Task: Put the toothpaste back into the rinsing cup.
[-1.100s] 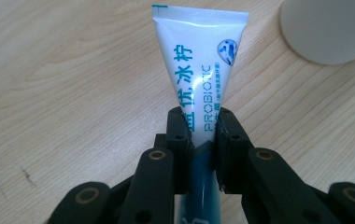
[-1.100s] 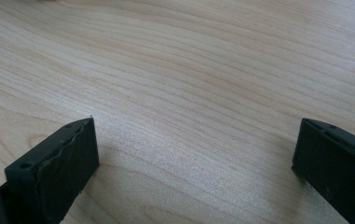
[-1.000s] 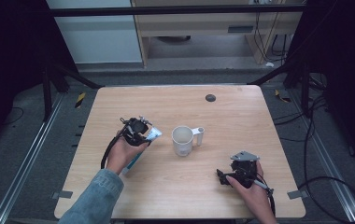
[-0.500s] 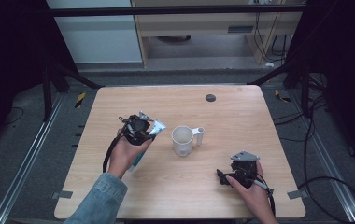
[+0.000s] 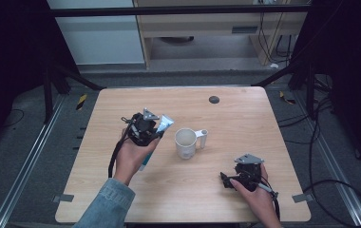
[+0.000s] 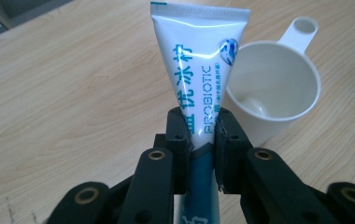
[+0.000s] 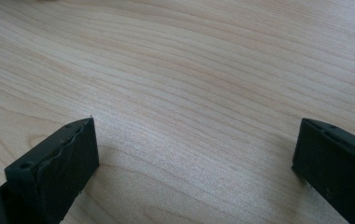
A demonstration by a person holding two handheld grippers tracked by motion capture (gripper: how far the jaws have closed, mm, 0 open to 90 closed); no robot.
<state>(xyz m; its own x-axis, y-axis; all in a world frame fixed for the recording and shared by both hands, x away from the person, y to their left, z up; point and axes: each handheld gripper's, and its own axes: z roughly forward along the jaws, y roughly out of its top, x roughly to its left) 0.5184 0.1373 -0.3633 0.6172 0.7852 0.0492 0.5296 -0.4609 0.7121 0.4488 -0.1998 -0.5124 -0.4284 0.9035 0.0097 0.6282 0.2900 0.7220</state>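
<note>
**Tube gripped beside the cup**

Nearest me, my right gripper (image 5: pixel 226 181) rests on the table (image 5: pixel 245 114), jaws spread on nothing, parked clear. Farther on, my left gripper (image 6: pixel 199 126) pinches the tube (image 6: pixel 199 56) at mid-body, crimped end leading, probably to drop it into the cup (image 5: pixel 186 142) just beside. Beyond: a dark disc (image 5: pixel 213 99), grey floor, cabinets.

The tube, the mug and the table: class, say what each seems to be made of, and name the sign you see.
Tube: probably soft plastic, glossy; light glints on it and its end is crimped flat.
Mug: likely hard plastic, matte cream; thin even wall, moulded loop handle.
Table: pale wood or wood-look laminate, smooth; grain lines run across it.
</note>
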